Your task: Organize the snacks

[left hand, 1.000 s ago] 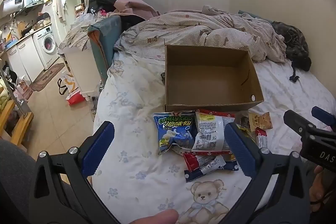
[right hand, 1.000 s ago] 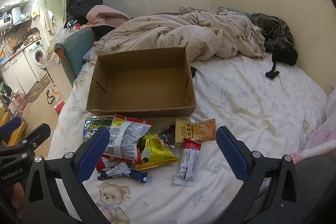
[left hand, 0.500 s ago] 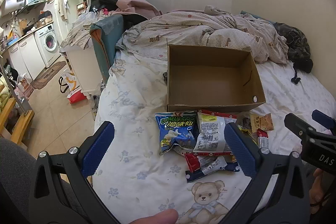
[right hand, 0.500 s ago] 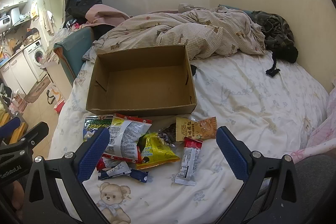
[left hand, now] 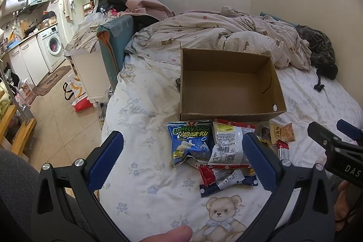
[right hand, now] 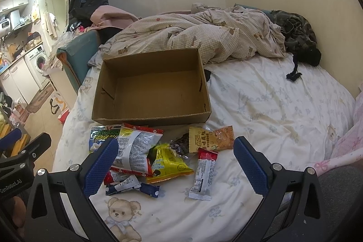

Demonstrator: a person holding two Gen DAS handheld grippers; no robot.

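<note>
A brown cardboard box [right hand: 151, 92] sits on the bed [right hand: 272, 106]. Nothing is inside the box. Its open top faces up. Behind it lies a bunched-up blanket [right hand: 204, 37] with little bears on it.

The snacks lie in a small pile on the sheet, right in front of the box. A blue bag [left hand: 189, 142] is on the left side of the pile. A silver bag with red edges [right hand: 133, 149] lies partly on top of it. Next to that is a yellow bag [right hand: 169, 161]. An orange and yellow packet [right hand: 211, 138] sits close to the front wall of the box. A long white bar with a red end [right hand: 204, 174] lies a bit apart on the right. A small dark blue packet [right hand: 131, 187] is at the near edge of the pile, just above a teddy bear printed on the sheet.

The left tongs [left hand: 182, 161] are wide open and hold nothing. They hang above the near part of the pile. The right tongs [right hand: 175, 166] are wide open too, with nothing in them. They hang over the snacks as well. A fingertip [left hand: 168, 234] shows at the bottom of the left view.
</note>
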